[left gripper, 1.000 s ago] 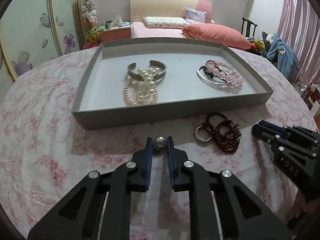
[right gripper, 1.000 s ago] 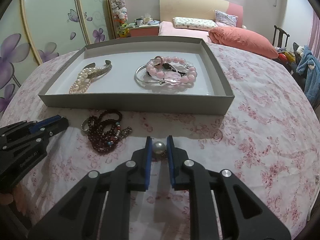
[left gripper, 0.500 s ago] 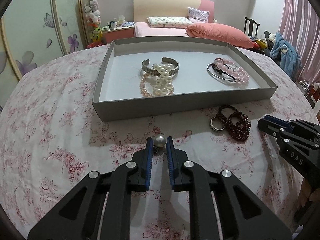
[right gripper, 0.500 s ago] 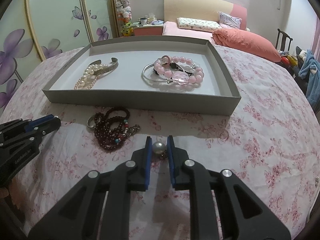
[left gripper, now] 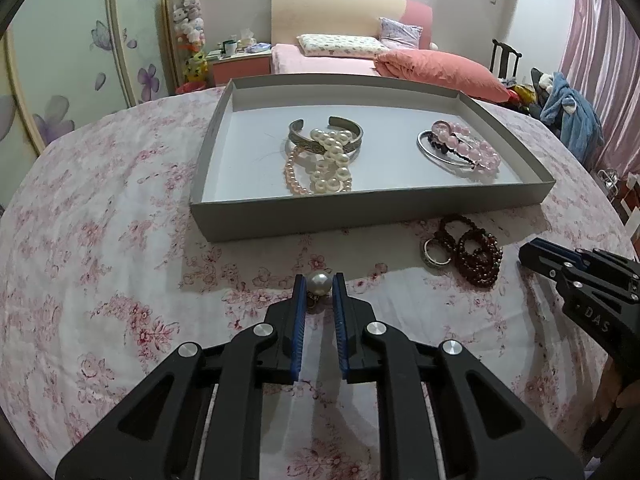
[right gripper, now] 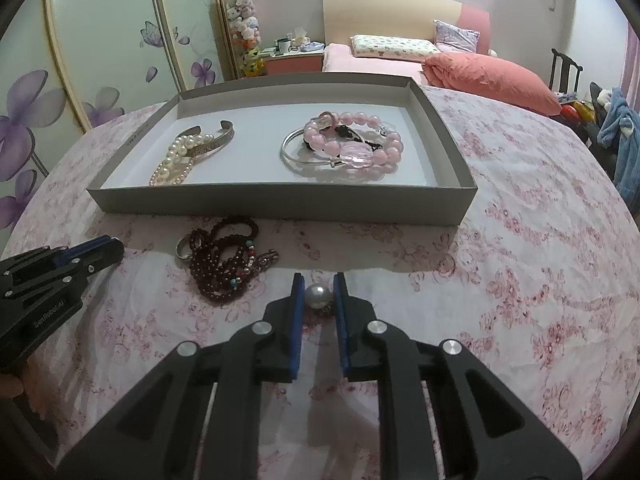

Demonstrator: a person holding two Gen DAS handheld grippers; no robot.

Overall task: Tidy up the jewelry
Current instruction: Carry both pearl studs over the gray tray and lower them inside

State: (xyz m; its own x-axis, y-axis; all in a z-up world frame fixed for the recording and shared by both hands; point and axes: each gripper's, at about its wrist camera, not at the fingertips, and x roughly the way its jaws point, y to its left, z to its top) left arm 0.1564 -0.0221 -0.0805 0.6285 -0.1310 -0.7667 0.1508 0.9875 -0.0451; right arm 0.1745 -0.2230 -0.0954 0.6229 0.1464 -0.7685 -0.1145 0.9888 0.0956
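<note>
A grey tray (left gripper: 360, 216) (right gripper: 280, 202) holds a silver cuff with pearl strands (left gripper: 324, 156) (right gripper: 188, 156) and pink bead bracelets with a silver bangle (left gripper: 460, 150) (right gripper: 348, 148). Dark red bead bracelets (left gripper: 476, 252) (right gripper: 224, 260) and a silver ring (left gripper: 434, 254) (right gripper: 183, 249) lie on the cloth in front of the tray. My left gripper (left gripper: 319, 283) is shut on a pearl earring (left gripper: 319, 282). My right gripper (right gripper: 318, 286) has a grey pearl earring (right gripper: 318, 296) between its fingers; a small gap shows at the right pad.
The table wears a pink floral cloth (left gripper: 100, 280). Behind it are a bed with a coral pillow (left gripper: 436, 68), a nightstand (left gripper: 240, 64), wardrobe doors at left and a chair with clothes (left gripper: 568, 112) at right.
The left gripper has drawn back and left from the tray with its pearl. The right gripper has shifted slightly, and its jaws look a little wider around the grey pearl.
</note>
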